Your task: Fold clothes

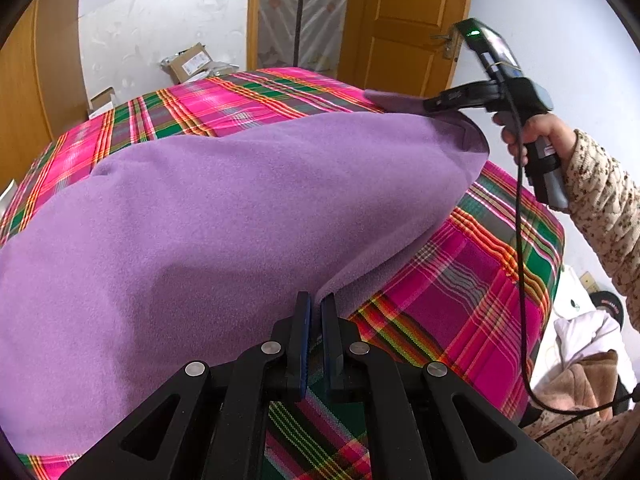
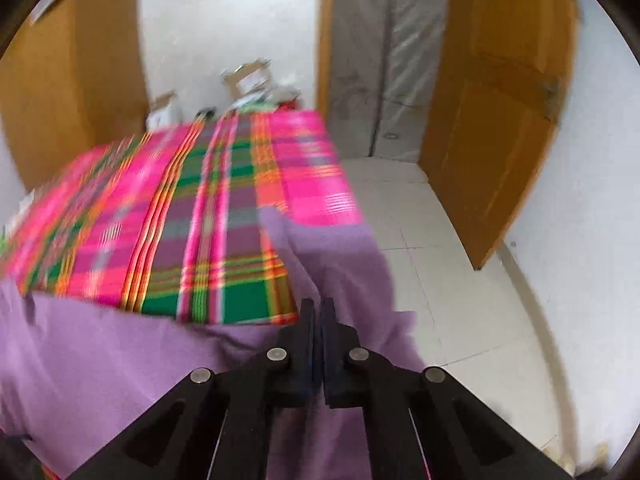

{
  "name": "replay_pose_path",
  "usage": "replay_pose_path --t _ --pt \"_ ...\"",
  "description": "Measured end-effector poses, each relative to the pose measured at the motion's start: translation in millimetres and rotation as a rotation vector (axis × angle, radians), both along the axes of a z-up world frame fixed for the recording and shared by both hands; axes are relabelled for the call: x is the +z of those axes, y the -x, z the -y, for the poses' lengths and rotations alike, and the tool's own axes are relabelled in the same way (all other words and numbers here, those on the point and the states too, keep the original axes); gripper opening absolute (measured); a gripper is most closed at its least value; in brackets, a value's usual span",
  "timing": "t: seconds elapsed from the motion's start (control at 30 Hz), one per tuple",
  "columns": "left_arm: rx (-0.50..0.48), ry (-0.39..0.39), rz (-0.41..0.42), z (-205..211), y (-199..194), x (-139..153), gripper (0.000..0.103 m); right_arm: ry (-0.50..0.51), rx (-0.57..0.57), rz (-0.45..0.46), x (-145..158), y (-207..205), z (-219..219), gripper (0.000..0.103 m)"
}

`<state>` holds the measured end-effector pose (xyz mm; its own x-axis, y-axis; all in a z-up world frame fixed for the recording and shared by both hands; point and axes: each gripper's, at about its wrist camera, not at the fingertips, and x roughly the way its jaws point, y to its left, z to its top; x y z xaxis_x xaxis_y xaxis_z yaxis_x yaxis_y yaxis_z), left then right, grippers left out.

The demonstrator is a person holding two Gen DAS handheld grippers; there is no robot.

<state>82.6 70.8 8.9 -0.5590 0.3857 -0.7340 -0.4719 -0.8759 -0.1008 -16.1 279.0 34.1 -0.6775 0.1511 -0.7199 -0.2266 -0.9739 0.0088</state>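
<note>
Two grippers hold one purple garment (image 1: 224, 216) above a bed covered by a plaid sheet (image 1: 460, 280).

Left wrist view: the left gripper (image 1: 316, 312) has its jaws nearly together, with a fold of the garment's near edge rising from between the fingertips; it is pinching that edge. The cloth spreads away from this gripper, up and to the right, to its far corner, where the right gripper (image 1: 434, 103) clamps it. The person's hand (image 1: 528, 132) grips the handle of that tool. The held edge therefore runs as one line from the left gripper, low and near, to the right gripper, high and far. The rest of the garment drapes leftward over the sheet.

Right wrist view: the frame is blurred. The right gripper (image 2: 318, 308) shows its jaws almost closed, with purple cloth (image 2: 120, 360) passing directly beneath and between them; the grasp is judged firm. The cloth hangs below and to the left of the tool, and one strip extends forward along the bed's right edge. The plaid sheet (image 2: 180, 208) lies ahead and left.

Judgement: the fold turns on the edge stretched between both grippers; carrying it leftward across the garment should lay one half on the other.
</note>
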Motion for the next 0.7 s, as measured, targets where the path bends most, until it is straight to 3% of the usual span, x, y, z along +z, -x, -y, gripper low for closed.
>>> replay_pose_path --t 0.13,0.27,0.7 --pt "0.008 -0.015 0.003 2.2 0.4 -0.2 0.005 0.125 -0.102 -0.084 7.1 -29.4 -36.6 0.003" --pt "0.009 -0.013 0.0 1.7 -0.9 -0.8 0.005 0.247 -0.182 -0.153 -4.1 -58.6 -69.2 0.003" --pt "0.013 -0.008 0.003 -0.4 -1.0 -0.3 0.005 0.558 -0.312 -0.118 -63.7 -99.2 -119.2 0.003"
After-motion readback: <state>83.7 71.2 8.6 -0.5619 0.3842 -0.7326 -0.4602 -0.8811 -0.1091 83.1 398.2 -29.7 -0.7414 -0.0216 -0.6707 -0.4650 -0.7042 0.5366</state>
